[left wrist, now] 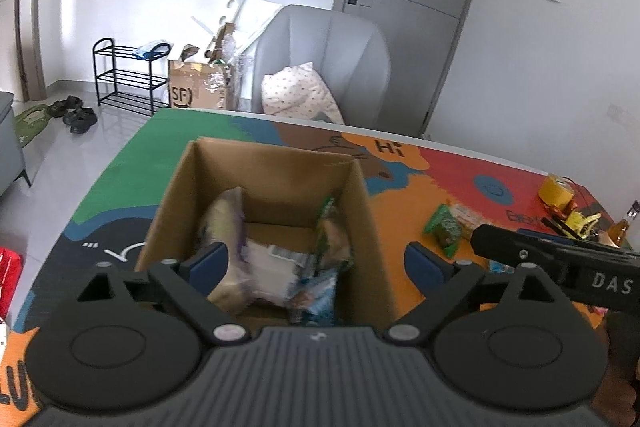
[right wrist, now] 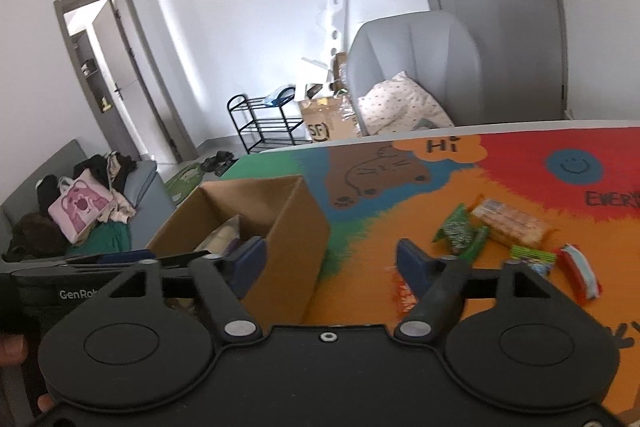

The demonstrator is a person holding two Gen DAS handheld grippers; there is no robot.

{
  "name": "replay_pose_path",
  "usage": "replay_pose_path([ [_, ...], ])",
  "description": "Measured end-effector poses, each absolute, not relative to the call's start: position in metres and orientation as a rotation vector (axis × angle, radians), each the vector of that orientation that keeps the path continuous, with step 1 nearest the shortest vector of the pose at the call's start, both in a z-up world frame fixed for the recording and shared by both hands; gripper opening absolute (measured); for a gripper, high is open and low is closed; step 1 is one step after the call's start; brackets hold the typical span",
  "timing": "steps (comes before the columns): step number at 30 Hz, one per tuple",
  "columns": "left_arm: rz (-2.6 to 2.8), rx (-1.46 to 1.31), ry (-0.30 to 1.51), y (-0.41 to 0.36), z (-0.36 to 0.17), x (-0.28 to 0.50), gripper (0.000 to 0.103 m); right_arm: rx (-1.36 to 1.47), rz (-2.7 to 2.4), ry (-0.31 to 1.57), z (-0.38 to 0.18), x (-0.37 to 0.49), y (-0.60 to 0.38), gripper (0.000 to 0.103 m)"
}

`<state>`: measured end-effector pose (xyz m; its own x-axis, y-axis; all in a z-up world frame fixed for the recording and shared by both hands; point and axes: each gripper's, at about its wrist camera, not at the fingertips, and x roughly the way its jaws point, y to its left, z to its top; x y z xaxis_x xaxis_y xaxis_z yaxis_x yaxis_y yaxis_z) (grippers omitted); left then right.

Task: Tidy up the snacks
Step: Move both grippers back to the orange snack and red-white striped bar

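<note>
An open cardboard box [left wrist: 360, 195] stands on the colourful table mat, with several snack packets [left wrist: 272, 259] lying inside. My left gripper [left wrist: 316, 263] hangs open over the box's near edge, nothing pressed between its blue pads. My right gripper [right wrist: 328, 259] is open too, straddling the box's [right wrist: 280, 227] right wall, with nothing held. Loose snacks lie on the orange part of the mat: a green packet [right wrist: 460, 231], a clear pack of biscuits [right wrist: 512, 223], a small green box [right wrist: 532, 259], a red-white packet [right wrist: 580, 275] and a red one [right wrist: 404, 295] partly hidden behind the right finger.
A yellow tape roll [left wrist: 556, 191] and small bottles [left wrist: 616, 231] sit at the table's right edge. The other gripper's body [left wrist: 560, 259] reaches in from the right. A grey armchair with a pillow [left wrist: 304, 95] stands behind the table; a sofa with clothes [right wrist: 80, 211] lies left.
</note>
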<state>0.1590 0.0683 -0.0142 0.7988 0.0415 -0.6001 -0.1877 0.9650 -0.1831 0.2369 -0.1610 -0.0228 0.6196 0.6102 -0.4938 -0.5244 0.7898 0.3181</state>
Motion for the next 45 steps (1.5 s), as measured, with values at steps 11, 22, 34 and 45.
replay_pose_path([
  [11, 0.068, -0.224, 0.629, 0.037, -0.015, 0.166, 0.098, 0.184, 0.572, 0.632, -0.033, 0.240, -0.204, 0.102],
  [22, 0.013, -0.226, 0.637, 0.006, -0.015, 0.176, 0.101, 0.215, 0.509, 0.644, -0.043, 0.241, -0.246, 0.103],
  [34, -0.052, -0.216, 0.681, -0.026, -0.024, 0.194, 0.101, 0.232, 0.452, 0.660, -0.057, 0.243, -0.281, 0.103],
  [45, -0.092, -0.211, 0.720, -0.047, -0.038, 0.212, 0.099, 0.216, 0.414, 0.670, -0.067, 0.248, -0.299, 0.103],
])
